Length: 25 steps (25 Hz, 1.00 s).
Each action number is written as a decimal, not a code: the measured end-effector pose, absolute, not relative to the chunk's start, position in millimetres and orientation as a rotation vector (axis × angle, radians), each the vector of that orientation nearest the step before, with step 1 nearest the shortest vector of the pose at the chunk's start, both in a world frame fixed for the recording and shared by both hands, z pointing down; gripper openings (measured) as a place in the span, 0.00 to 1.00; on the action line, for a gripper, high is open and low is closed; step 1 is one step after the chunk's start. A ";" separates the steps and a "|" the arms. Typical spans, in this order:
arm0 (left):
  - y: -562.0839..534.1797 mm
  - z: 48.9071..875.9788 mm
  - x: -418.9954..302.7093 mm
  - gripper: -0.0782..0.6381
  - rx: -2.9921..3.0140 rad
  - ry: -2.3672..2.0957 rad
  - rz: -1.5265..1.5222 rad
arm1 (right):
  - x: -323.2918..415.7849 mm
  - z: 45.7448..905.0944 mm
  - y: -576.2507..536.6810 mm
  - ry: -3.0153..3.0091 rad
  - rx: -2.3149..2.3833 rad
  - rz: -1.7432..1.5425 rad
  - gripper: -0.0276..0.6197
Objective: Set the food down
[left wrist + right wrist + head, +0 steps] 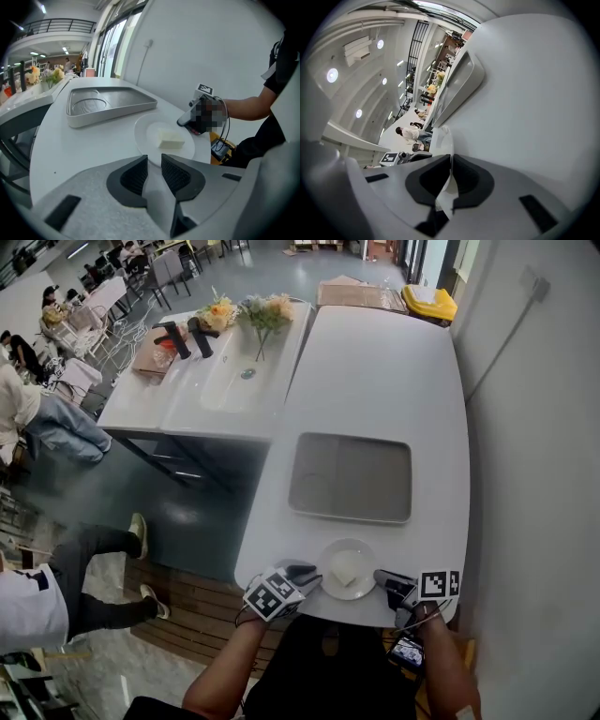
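Stock as I read it from the remote station, left to right.

1. White counter with a sunken basin, carrying a bunch of pale yellow flowers. It stands at the far left and butts against the work table.
2. Long white table with rounded ends, running away from me beside the white wall.
3. Left gripper, at the near table edge. Its dark ribbed pads stand a narrow gap apart and press on nothing. The plate's left rim lies just at their tips.
4. Shallow grey rectangular metal tray, empty, at mid-table and beyond the plate.
5. Round white plate, by the look of it flat on the table close to the near edge, between my two grippers.
6. Pale cream rectangular block of food, lying about the middle of the plate.
7. Right gripper, rolled on its side. Its jaws are closed on the plate's right rim, which shows edge-on as a thin white line between the pads.
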<state>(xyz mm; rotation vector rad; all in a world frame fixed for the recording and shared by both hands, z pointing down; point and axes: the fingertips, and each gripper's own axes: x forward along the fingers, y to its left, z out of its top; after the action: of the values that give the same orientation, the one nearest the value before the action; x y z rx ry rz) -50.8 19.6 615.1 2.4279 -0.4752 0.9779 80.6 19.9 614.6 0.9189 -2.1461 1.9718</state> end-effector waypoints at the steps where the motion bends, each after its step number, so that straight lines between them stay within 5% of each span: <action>1: 19.4 615.2 -50.7 0.24 2.430 -0.475 0.977 | 79.0 615.3 21.4 -2.141 0.896 1.969 0.06; 25: 6.1 605.4 -60.4 0.24 2.400 -0.514 0.820 | 84.0 605.5 21.1 -2.214 0.755 2.317 0.05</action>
<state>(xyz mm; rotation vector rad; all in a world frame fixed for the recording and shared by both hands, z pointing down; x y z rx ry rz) -60.4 6.1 605.4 2.4000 -0.5142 0.8205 84.0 21.1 605.5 0.7554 -2.2135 2.3169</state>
